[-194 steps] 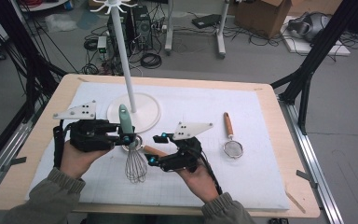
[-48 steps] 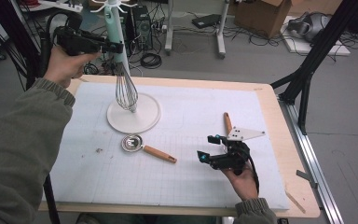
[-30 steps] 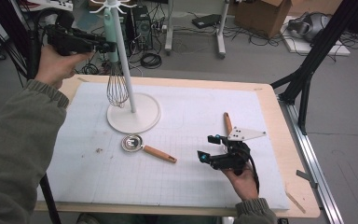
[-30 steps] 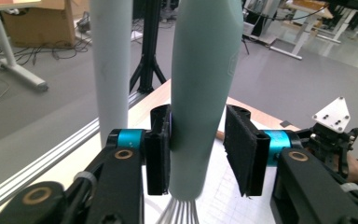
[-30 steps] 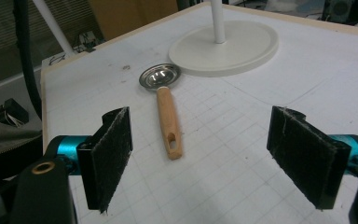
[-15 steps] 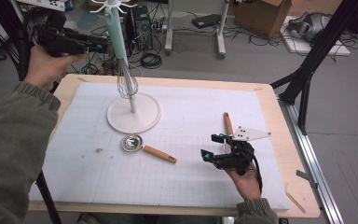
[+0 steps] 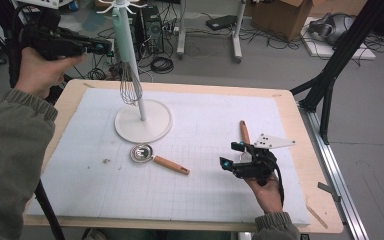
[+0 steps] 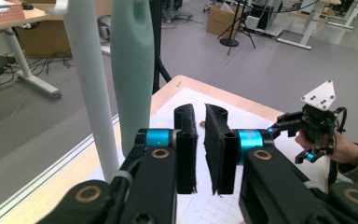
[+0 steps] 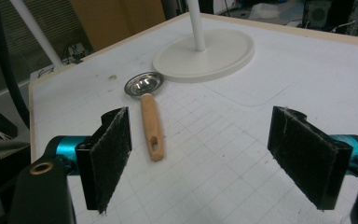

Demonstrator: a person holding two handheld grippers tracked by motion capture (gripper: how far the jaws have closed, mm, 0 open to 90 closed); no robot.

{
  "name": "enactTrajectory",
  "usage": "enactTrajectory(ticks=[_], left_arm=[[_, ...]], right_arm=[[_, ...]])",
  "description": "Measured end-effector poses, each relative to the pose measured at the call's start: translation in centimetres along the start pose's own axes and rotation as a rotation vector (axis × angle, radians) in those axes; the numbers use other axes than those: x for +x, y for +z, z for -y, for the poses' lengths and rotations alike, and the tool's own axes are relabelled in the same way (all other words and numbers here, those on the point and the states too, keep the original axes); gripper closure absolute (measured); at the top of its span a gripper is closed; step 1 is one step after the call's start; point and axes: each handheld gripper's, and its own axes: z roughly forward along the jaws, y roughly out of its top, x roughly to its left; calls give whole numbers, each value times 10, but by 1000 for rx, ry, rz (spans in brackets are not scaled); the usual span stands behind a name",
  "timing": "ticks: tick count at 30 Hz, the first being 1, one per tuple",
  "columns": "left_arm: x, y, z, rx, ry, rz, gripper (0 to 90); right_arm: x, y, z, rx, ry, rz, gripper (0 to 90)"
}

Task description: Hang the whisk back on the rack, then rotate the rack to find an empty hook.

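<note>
Most of the wooden desk (image 7: 290, 107) is covered by a white gridded mat (image 7: 205, 125), which gives the utensils a clean, flat bed. At its far left stands the white hook stand (image 7: 142, 122); the broad round base is what keeps the thin pole upright under a hanging load. The whisk (image 7: 129, 87) hangs from a hook at the top, mint handle up beside the pole and wires down, clear of the base, so it appears to be stowed.

Beside that handle the left gripper (image 7: 105, 48) is held high. Its fingers (image 8: 186, 140) have just been closing and are now drawn almost together with nothing between them, which I read as letting go of the whisk. The right gripper (image 7: 232, 154) rests low on the mat, well apart from the stand, with its fingers (image 9: 114, 149) spread wide and empty. It looks ready for a pick.

One small strainer (image 7: 157, 159) lies flat near the base, with its wooden handle towards the right gripper. Another strainer (image 7: 243, 132) lies just behind that gripper
</note>
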Motion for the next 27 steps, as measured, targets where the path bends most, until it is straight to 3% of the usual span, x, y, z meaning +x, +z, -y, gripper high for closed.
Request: enactTrajectory(ticks=[14,27], left_arm=[[-11,6,-5,34,34,6,896],[-19,10,-13,24,39,5,896]], right_arm=[[-4,-2,2,-2,12,9,205],[-3,-2,2,-1,8,6,205]])
